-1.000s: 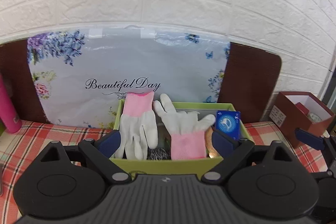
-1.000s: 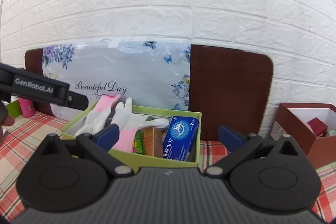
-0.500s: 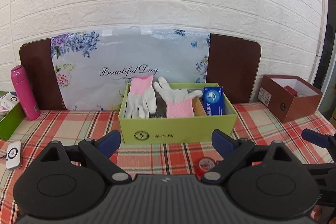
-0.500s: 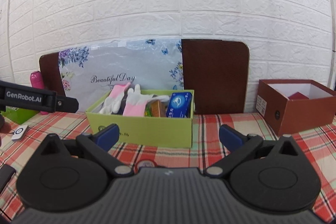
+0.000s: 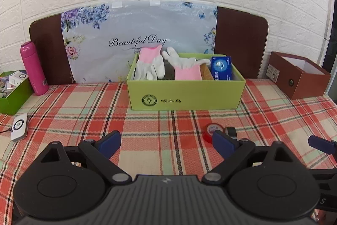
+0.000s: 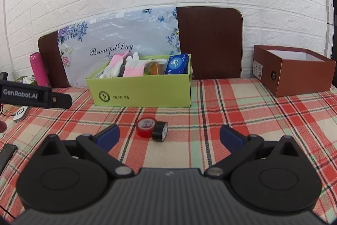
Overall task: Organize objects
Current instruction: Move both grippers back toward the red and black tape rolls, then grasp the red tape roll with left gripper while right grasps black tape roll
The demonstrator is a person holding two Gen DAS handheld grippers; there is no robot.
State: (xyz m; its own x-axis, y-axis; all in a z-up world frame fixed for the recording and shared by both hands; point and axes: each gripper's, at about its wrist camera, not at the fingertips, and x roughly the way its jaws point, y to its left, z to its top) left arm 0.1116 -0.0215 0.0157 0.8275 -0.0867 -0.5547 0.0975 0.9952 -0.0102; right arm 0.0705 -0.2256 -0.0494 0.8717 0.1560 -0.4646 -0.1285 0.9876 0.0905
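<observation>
Both the left gripper (image 5: 166,146) and the right gripper (image 6: 169,137) are held spread wide and empty, low in frame. Just beyond, a red tape roll (image 6: 145,127) and a black tape roll (image 6: 160,130) are seen touching on the tablecloth (image 6: 242,119), before the green box (image 6: 141,94) at centre. Judged in hand: picking a roll; a centred, closing approach is called for next.
</observation>
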